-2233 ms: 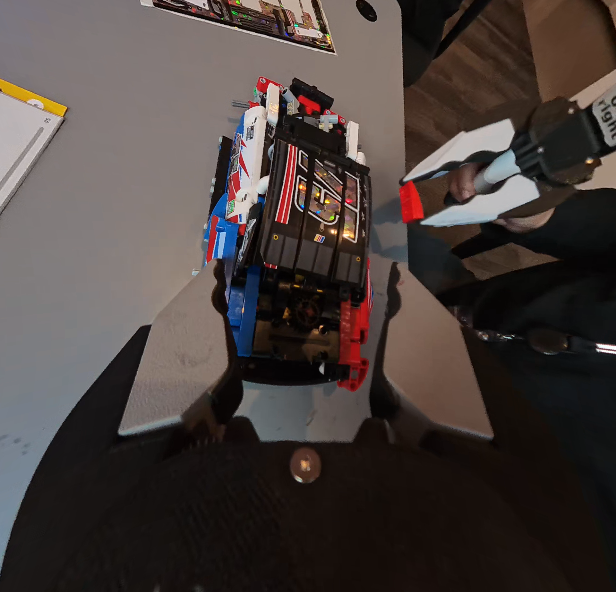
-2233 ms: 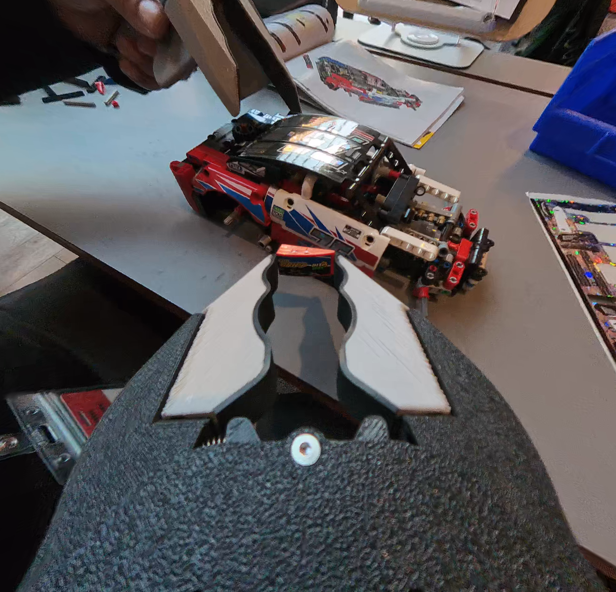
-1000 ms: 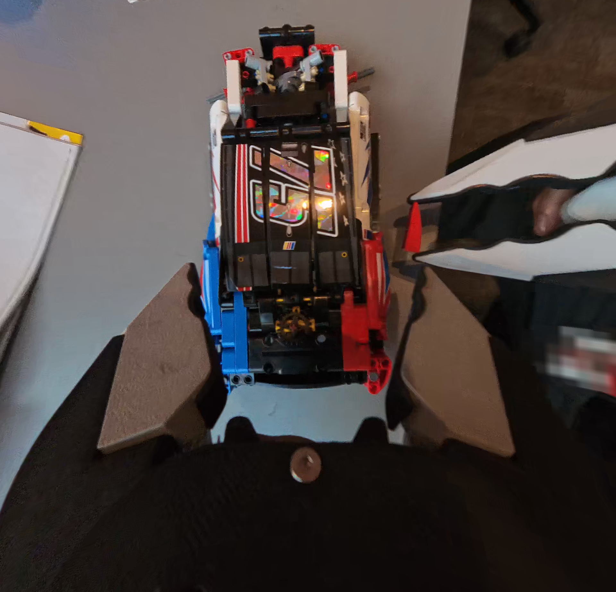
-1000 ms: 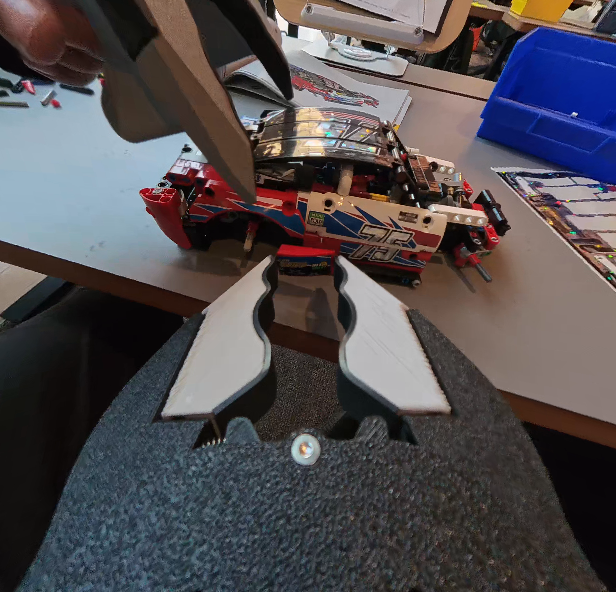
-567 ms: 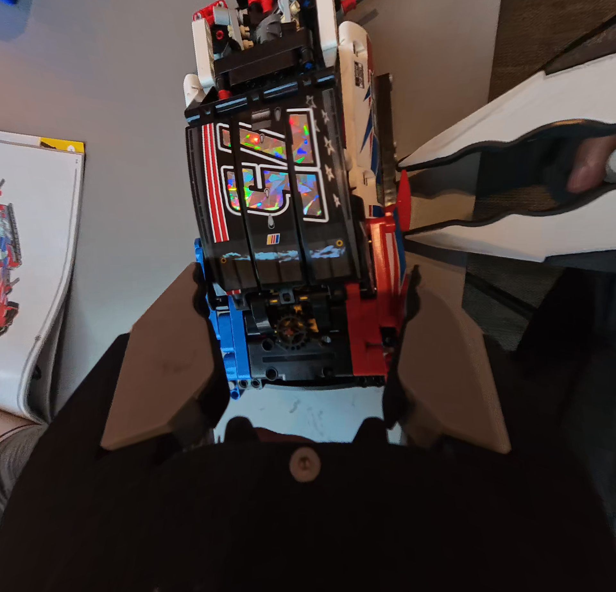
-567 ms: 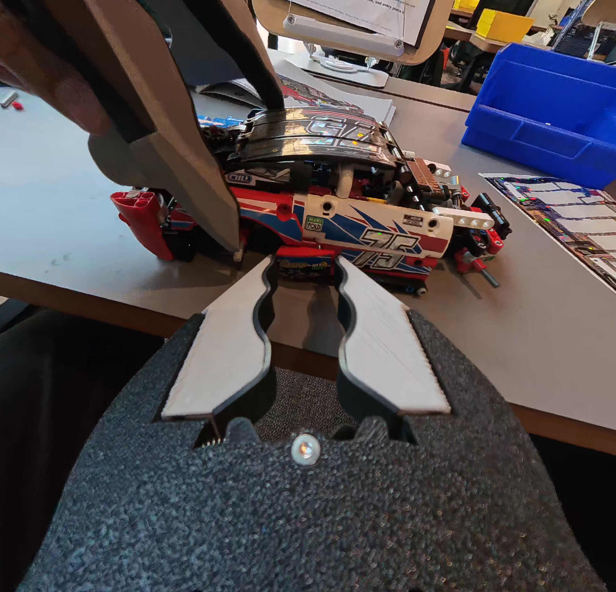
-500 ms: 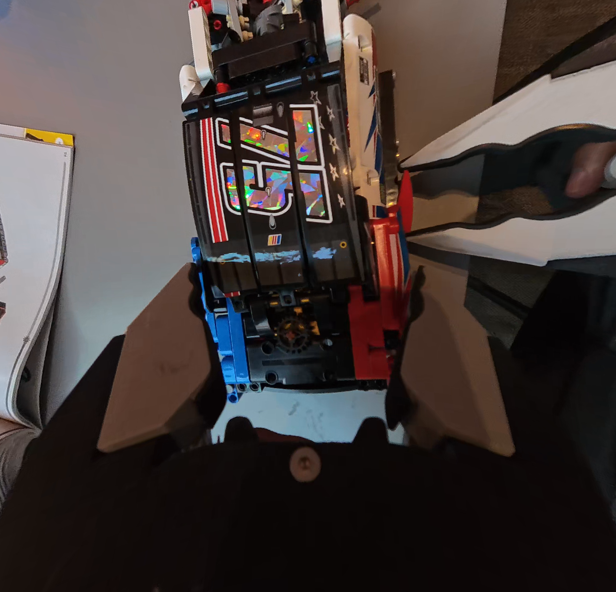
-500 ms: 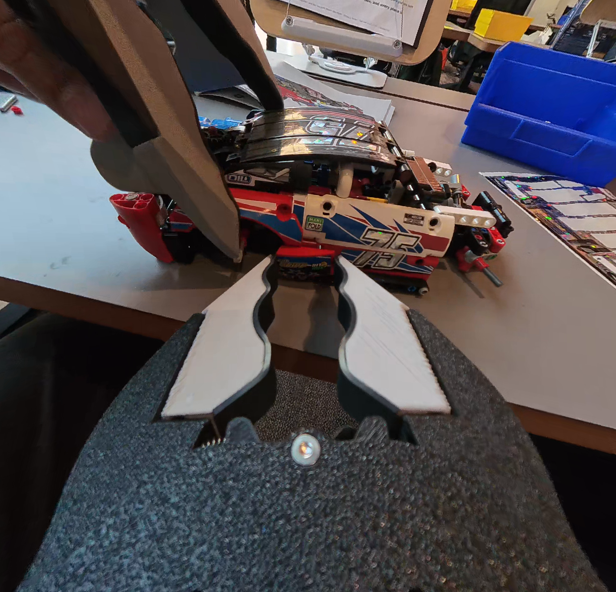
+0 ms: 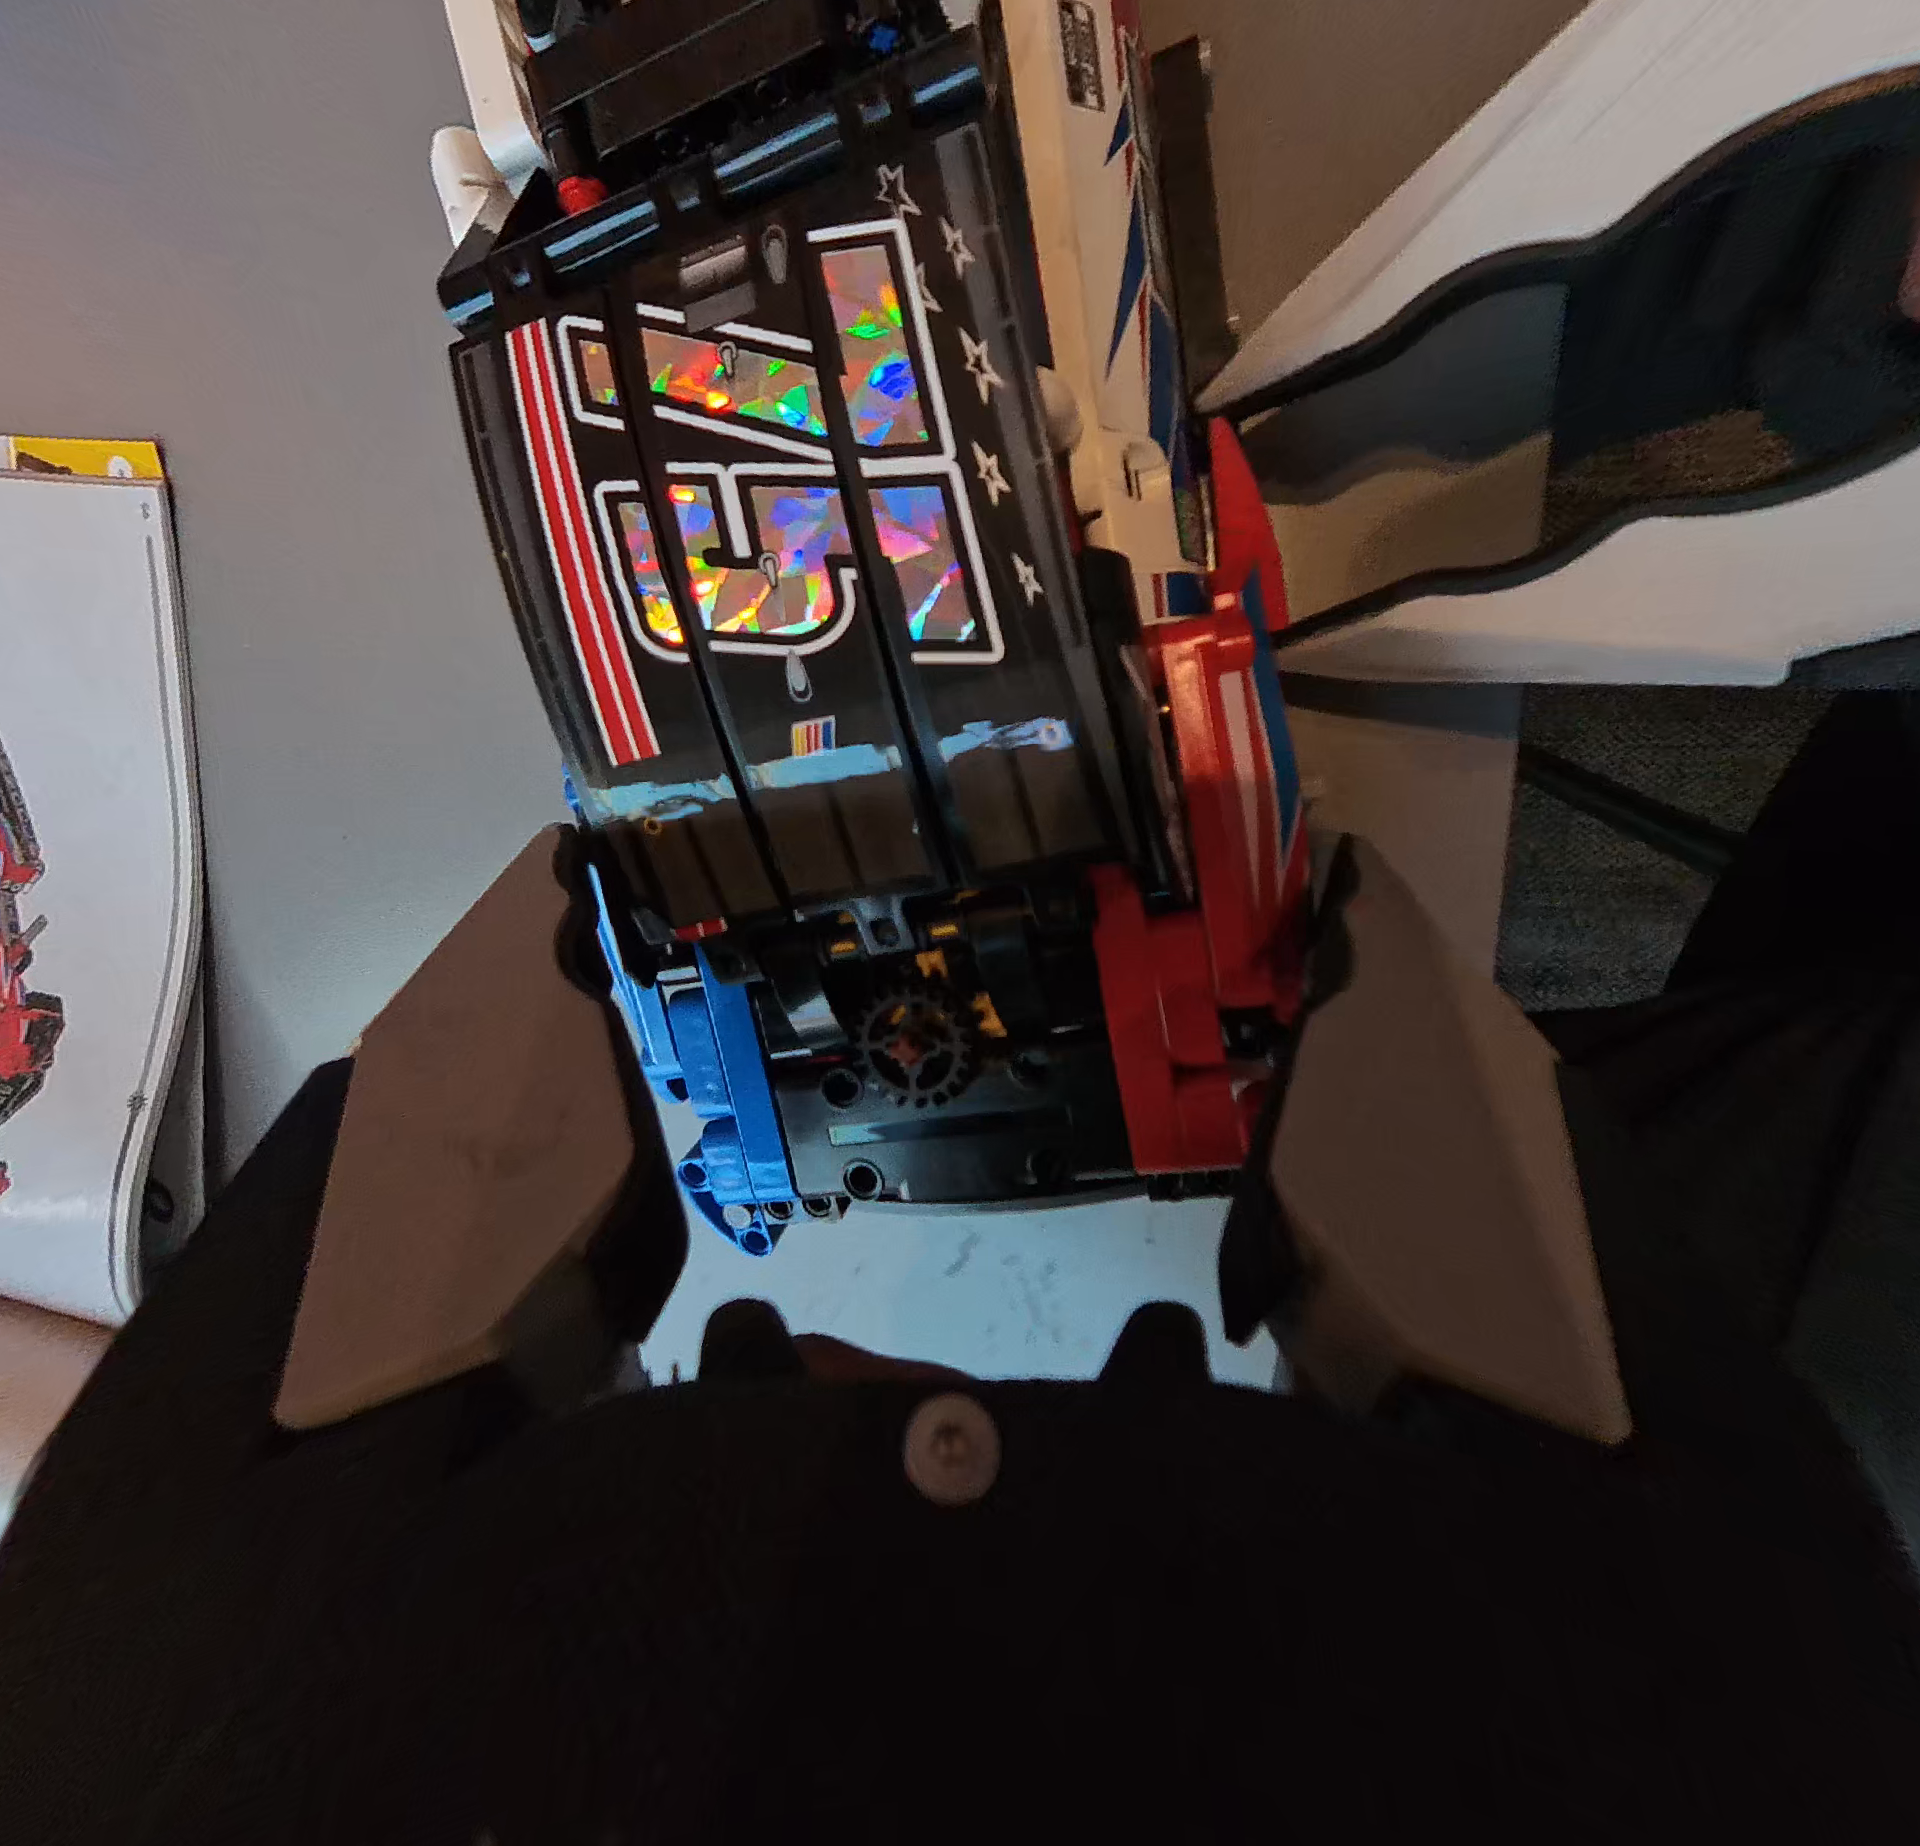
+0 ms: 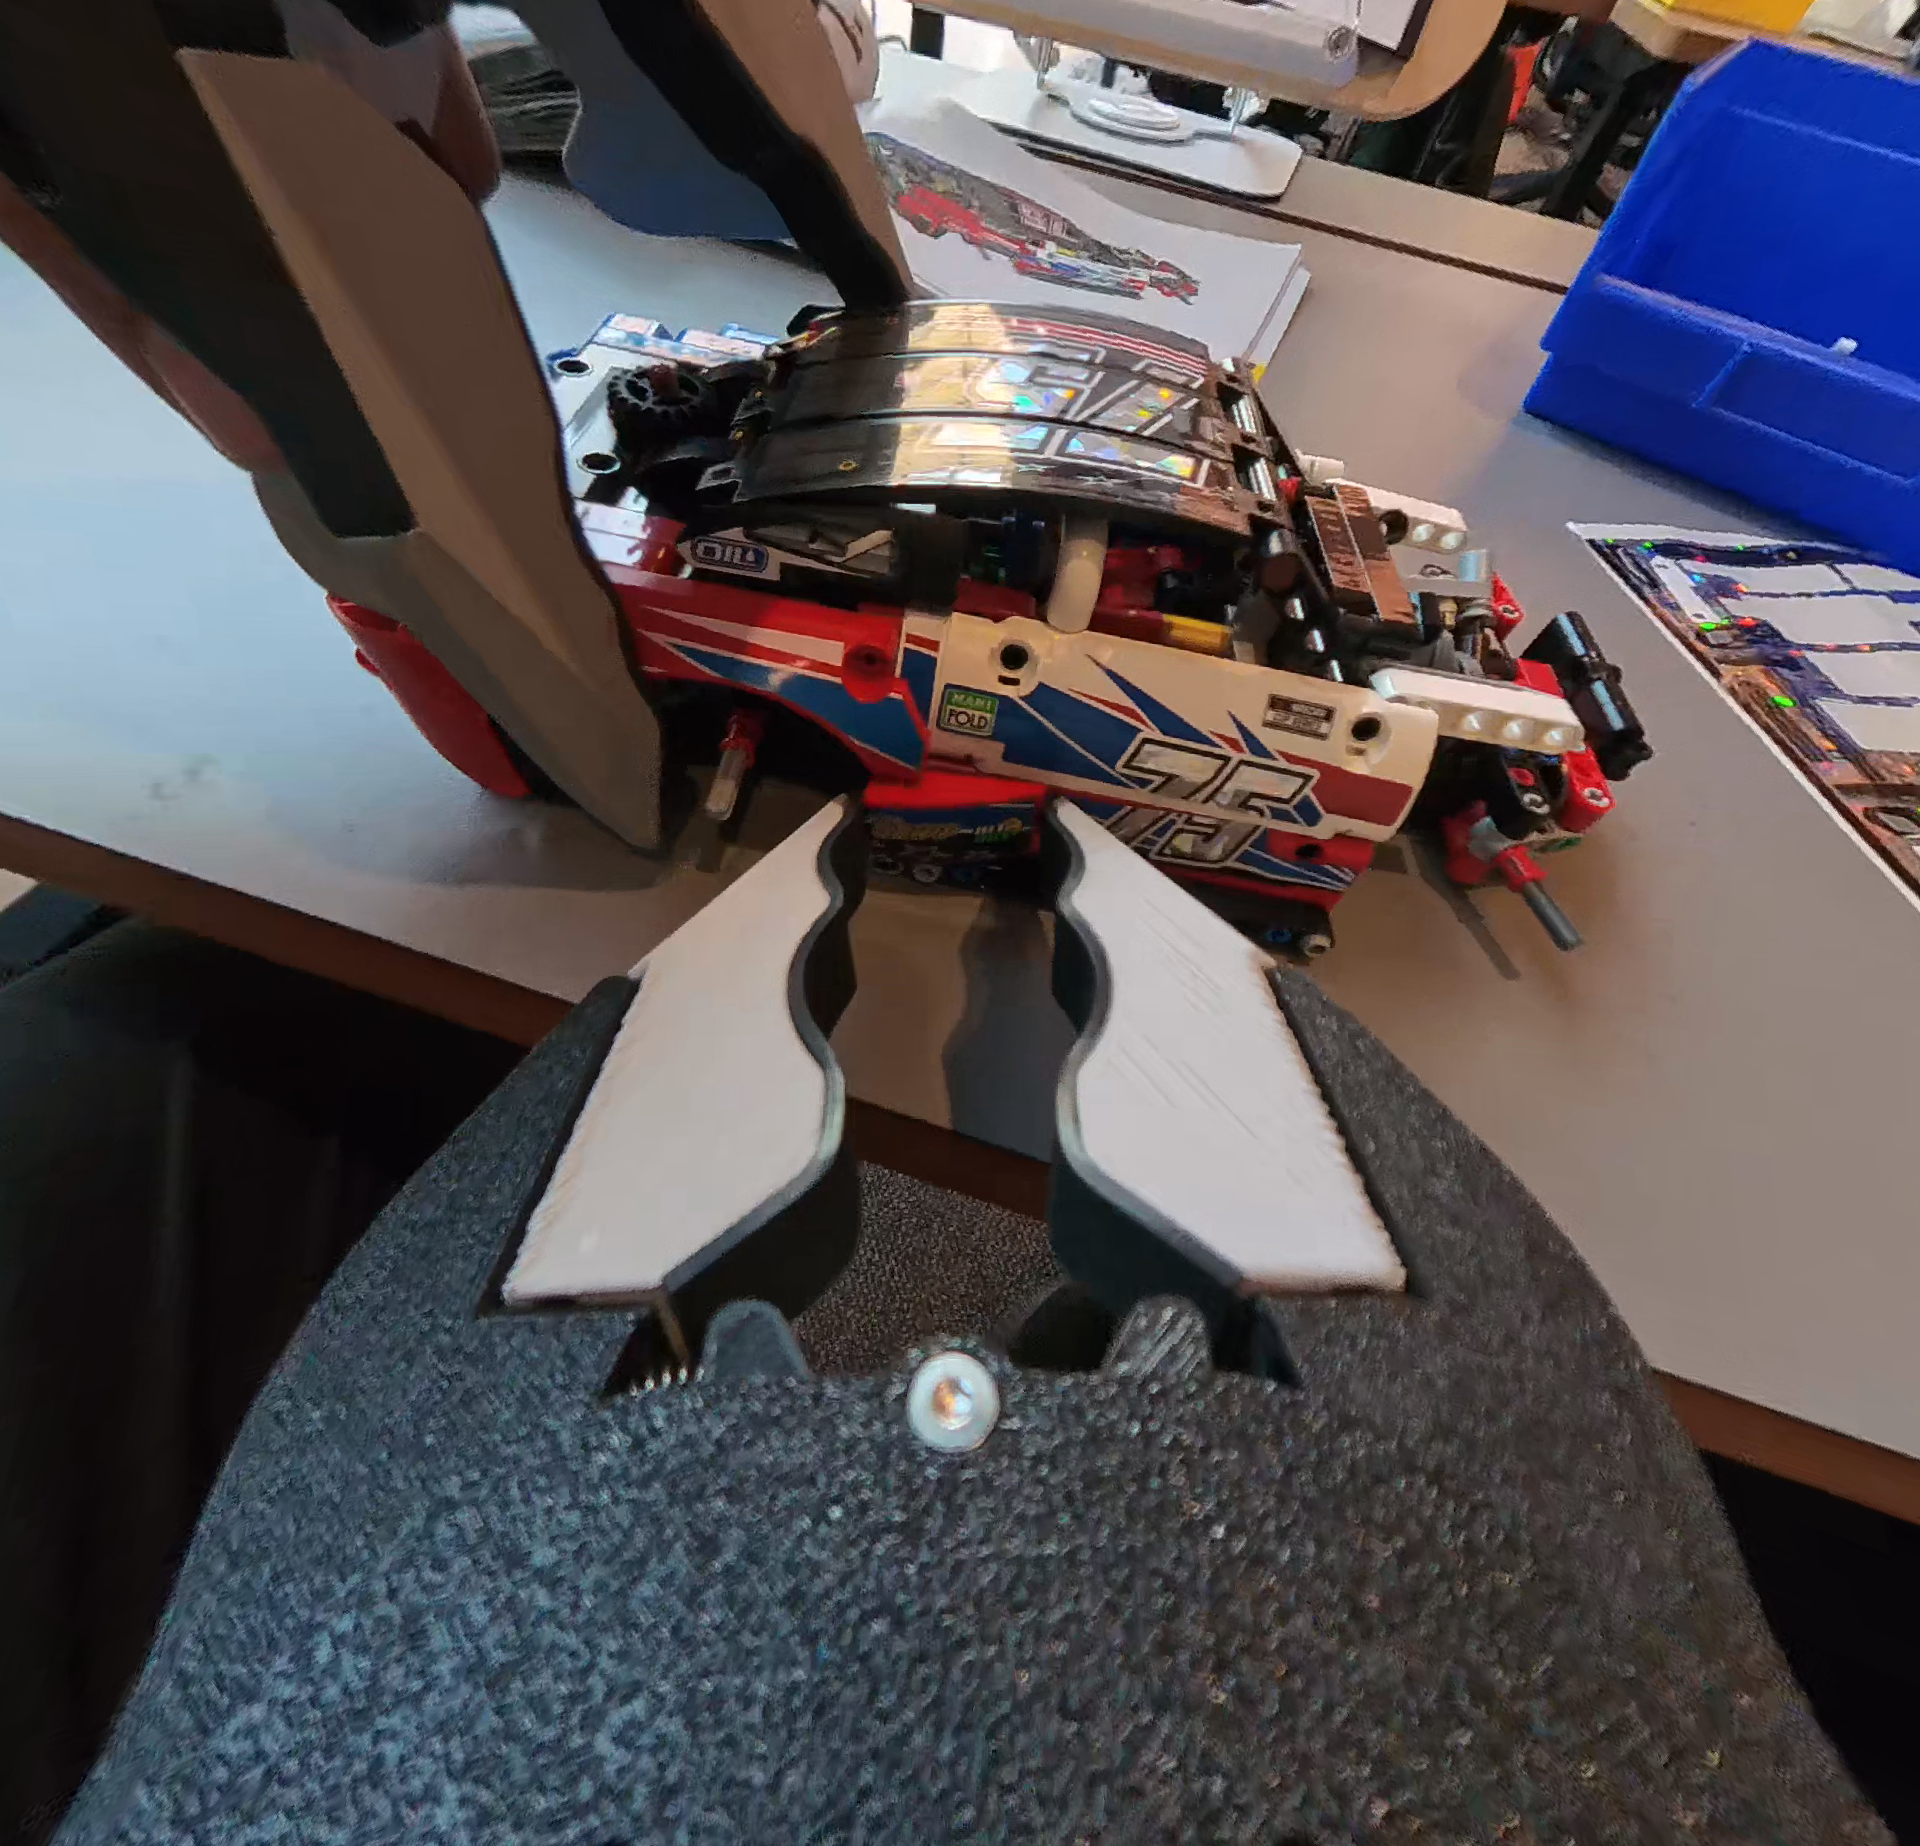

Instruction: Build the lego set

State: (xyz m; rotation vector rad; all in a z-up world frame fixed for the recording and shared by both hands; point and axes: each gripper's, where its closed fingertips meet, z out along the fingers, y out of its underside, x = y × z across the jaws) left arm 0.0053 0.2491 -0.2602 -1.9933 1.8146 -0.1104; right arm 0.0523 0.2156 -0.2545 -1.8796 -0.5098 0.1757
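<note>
The lego car (image 9: 790,570) has a black roof, a blue left flank and a red right flank, and stands on the grey table (image 10: 1558,1069). My left gripper (image 9: 951,861) is shut on its front end, one finger on each flank. One of its brown fingers (image 10: 468,508) covers the car's red nose in the right wrist view. My right gripper (image 10: 951,817) is shut on a small red stickered piece (image 10: 951,835) and holds it against the lower near side of the car (image 10: 1091,674). The right gripper also shows in the left wrist view (image 9: 1247,523), at the car's right flank.
An instruction booklet (image 10: 1091,238) lies behind the car and also shows in the left wrist view (image 9: 94,861). A blue bin (image 10: 1745,362) stands at the back right. A sticker sheet (image 10: 1787,653) lies at the right. The table's near edge (image 10: 520,986) runs just under my right gripper.
My left gripper came down over the car's front and closed on it. The car turned side-on to my right gripper, which brought the red piece up to its side.
</note>
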